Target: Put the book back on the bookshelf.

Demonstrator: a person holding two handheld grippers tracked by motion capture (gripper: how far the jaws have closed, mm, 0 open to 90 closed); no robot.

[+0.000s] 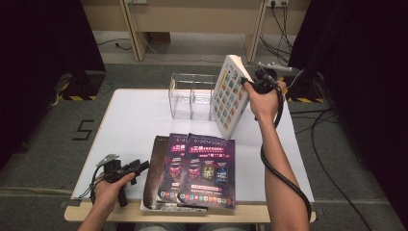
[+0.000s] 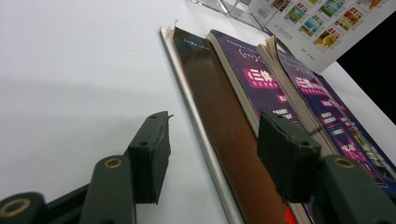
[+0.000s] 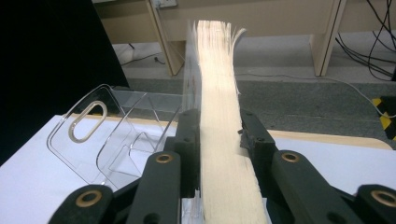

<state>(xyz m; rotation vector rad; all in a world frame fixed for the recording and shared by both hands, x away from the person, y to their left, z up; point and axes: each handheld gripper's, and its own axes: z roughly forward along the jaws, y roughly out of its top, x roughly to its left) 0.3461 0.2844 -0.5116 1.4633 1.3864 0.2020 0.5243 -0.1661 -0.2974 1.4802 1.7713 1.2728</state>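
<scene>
The right gripper (image 1: 250, 84) is clamped on a book (image 1: 231, 94), which stands tilted on the worktop (image 1: 130, 125) just beside the clear rack (image 1: 192, 96). The book is tall and is held only near its top edge, so it could swing or slide out and flop down. It could also bump the rack and push it away. The left gripper (image 1: 139, 167) waits with its jaws apart and nothing in them, by the stack of books (image 1: 192, 171).
</scene>
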